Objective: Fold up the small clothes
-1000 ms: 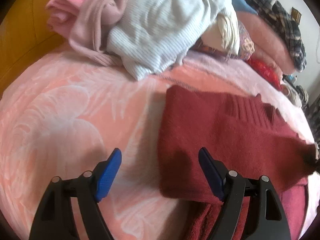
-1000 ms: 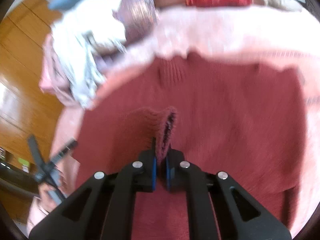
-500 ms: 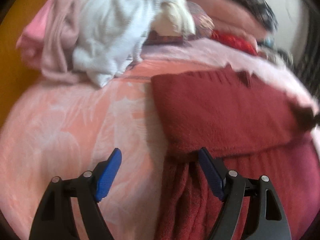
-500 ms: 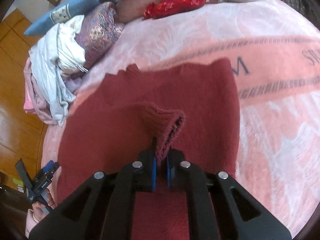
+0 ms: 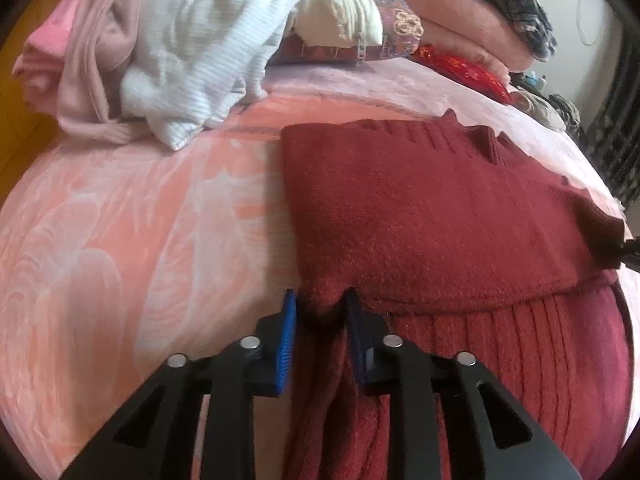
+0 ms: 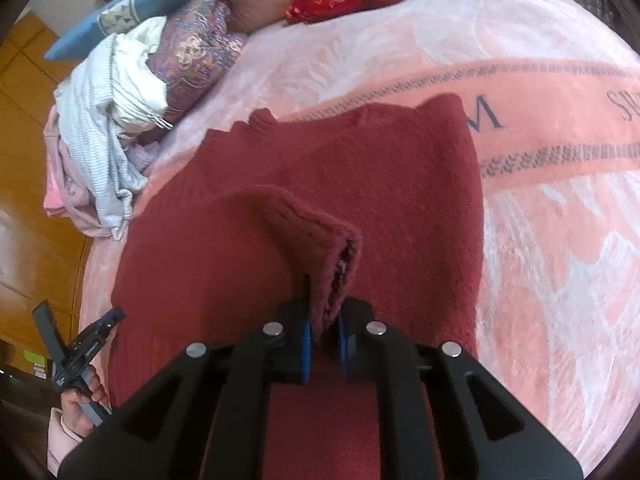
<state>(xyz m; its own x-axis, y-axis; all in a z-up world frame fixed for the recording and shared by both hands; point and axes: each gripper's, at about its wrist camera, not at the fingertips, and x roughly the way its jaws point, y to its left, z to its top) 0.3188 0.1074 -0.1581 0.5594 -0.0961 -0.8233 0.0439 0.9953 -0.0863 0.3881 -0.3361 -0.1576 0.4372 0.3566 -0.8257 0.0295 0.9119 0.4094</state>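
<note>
On pink blanket [image 5: 120, 240], both jaws apparently pinch red sweater [image 5: 420, 220] folds.

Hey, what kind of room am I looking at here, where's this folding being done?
Most likely a bedroom: the red sweater lies on a bed covered by a pink blanket, with pillows and a heap of unfolded clothes at its far end.
</note>
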